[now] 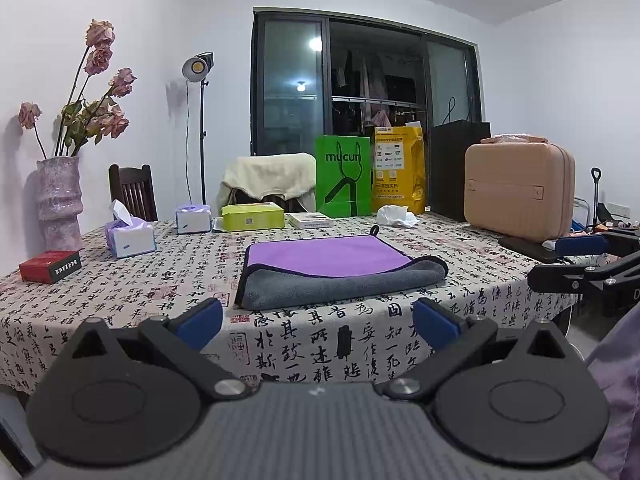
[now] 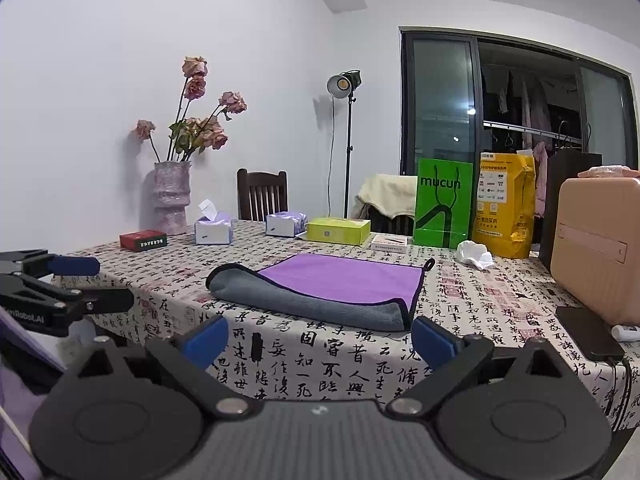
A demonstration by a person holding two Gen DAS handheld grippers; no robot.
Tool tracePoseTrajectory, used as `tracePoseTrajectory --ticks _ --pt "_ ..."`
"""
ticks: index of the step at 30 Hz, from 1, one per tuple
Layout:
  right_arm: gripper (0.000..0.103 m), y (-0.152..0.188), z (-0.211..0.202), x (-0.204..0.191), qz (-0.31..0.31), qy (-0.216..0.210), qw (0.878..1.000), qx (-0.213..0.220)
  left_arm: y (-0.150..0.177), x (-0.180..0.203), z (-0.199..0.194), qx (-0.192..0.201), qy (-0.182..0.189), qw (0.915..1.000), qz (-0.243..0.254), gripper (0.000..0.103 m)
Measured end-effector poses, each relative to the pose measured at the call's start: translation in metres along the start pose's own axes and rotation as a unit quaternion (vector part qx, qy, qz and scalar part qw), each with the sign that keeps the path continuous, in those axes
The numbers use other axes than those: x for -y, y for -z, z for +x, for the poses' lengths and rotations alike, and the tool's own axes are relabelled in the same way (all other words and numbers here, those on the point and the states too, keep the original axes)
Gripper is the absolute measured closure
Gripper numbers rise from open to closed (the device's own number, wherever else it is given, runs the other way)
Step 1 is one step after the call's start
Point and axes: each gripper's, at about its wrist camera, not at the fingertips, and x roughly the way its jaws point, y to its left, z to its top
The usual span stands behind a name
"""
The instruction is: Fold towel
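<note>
A towel [image 1: 332,270], purple on one face and grey on the other, lies folded on the patterned tablecloth [image 1: 160,280]. Its grey side is turned over along the near edge. It also shows in the right wrist view [image 2: 332,288]. My left gripper [image 1: 318,320] is open and empty, held off the table's near edge in front of the towel. My right gripper [image 2: 320,338] is open and empty, also short of the towel. The right gripper shows at the right edge of the left wrist view [image 1: 580,264], and the left gripper at the left edge of the right wrist view [image 2: 76,280].
Along the back of the table stand a vase of dried roses [image 1: 60,204], tissue boxes [image 1: 130,236], a red box [image 1: 50,266], a yellow-green box [image 1: 252,216], a green bag [image 1: 343,176], a yellow bag [image 1: 398,170] and a pink case [image 1: 520,192]. A phone [image 2: 588,332] lies near the right edge.
</note>
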Motion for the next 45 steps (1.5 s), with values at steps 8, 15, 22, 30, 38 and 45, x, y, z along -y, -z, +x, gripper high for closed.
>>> tracePoseTrajectory --ticks 8,15,22,30,38,45 --pt "0.005 -0.0005 0.0007 -0.0008 -0.003 0.002 1.0 0.001 -0.0004 0.0009 0.0002 0.0 0.0 1.0 0.002 0.0" --pt "0.005 -0.0003 0.0008 -0.0015 -0.002 0.0 1.0 0.001 -0.0004 0.0009 -0.0002 0.001 0.001 1.0 0.002 0.0" --pt "0.005 -0.0007 0.0011 -0.0023 -0.003 -0.001 1.0 0.001 -0.0007 0.0014 -0.0003 0.001 0.001 1.0 0.003 0.0" --pt "0.005 -0.0006 0.0015 -0.002 -0.002 0.0 1.0 0.001 -0.0009 0.0015 -0.0002 0.001 0.0 1.0 0.003 0.0" --pt "0.004 0.0 0.0017 -0.0014 -0.001 0.0 1.0 0.0 -0.0011 0.0016 -0.0003 0.001 0.0 1.0 0.003 0.0" --pt "0.004 0.0009 0.0011 -0.0004 -0.001 0.0 1.0 0.0 -0.0015 0.0027 0.0005 0.0 0.002 1.0 0.003 0.0"
